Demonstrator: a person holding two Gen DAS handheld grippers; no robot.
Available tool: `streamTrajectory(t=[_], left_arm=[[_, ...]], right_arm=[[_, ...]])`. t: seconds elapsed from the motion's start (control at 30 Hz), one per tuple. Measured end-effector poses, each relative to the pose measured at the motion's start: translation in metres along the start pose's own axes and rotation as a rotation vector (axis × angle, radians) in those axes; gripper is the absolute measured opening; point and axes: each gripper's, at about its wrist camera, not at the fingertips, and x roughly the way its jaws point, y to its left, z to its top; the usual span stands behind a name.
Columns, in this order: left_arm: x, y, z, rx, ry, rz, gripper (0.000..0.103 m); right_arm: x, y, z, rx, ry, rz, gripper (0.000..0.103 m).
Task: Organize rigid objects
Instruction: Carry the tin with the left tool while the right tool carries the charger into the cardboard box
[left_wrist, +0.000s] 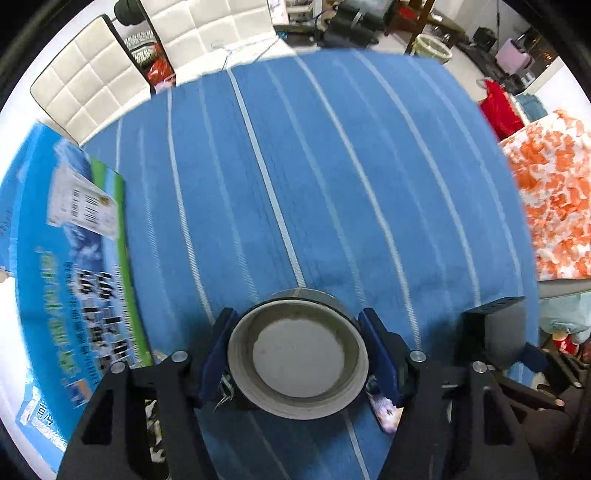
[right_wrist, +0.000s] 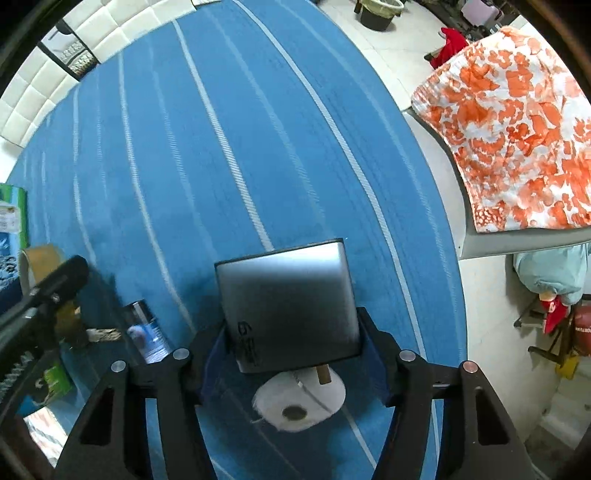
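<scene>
Left tool (left_wrist: 297, 360) clamped on tape roll (left_wrist: 298, 354), right tool (right_wrist: 293, 349) on grey box (right_wrist: 288, 306); box's black writing unreadable.

Brushed-metal box (right_wrist: 286, 306) – woven cloth (right_wrist: 221, 147)

blue striped tablecloth (left_wrist: 332, 166) | white quilted chairs (left_wrist: 85, 92) | pale tiled floor (right_wrist: 417, 55)

blue white-striped cloth (left_wrist: 332, 166), silver box (right_wrist: 288, 299)
</scene>
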Motion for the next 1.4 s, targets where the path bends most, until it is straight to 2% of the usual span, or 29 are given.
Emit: streamTrajectory(t=[0.2, 0.33, 0.5, 0.73, 0.93, 1.03, 1.13, 1.23, 1.3, 1.4], left_arm=[[-0.061, 0.009, -0.011, 0.021, -0.121, -0.004, 0.065], [-0.096, 0.033, -0.024, 0.030, -0.196, -0.008, 0.065], [-0.119, 0.064, -0.035, 0.020, -0.235, -0.006, 0.065], [-0.154, 0.114, -0.061, -0.044, -0.283, -0.011, 0.065], [-0.200, 0.179, -0.086, -0.135, -0.344, 0.004, 0.065], [-0.217, 0.224, -0.099, -0.202, -0.364, 0.014, 0.065], [-0.214, 0.262, -0.108, -0.260, -0.350, 0.019, 0.065], [-0.196, 0.299, -0.116, -0.322, -0.299, 0.004, 0.065], [-0.178, 0.319, -0.120, -0.353, -0.256, -0.005, 0.065], [-0.143, 0.341, -0.121, -0.383, -0.176, -0.037, 0.065]], right_arm=[[-0.048, 0.014, -0.021, -0.039, -0.086, 0.012, 0.061], [-0.077, 0.032, -0.037, -0.075, -0.132, 0.031, 0.061], [-0.105, 0.061, -0.060, -0.115, -0.187, 0.044, 0.061], [-0.160, 0.117, -0.091, -0.204, -0.261, 0.113, 0.061], [-0.201, 0.184, -0.119, -0.320, -0.301, 0.203, 0.061], [-0.205, 0.221, -0.129, -0.376, -0.300, 0.241, 0.061], [-0.197, 0.262, -0.139, -0.421, -0.268, 0.284, 0.061], [-0.175, 0.300, -0.145, -0.464, -0.214, 0.314, 0.061], [-0.148, 0.326, -0.144, -0.470, -0.142, 0.326, 0.061], [-0.111, 0.355, -0.142, -0.467, -0.073, 0.304, 0.061]])
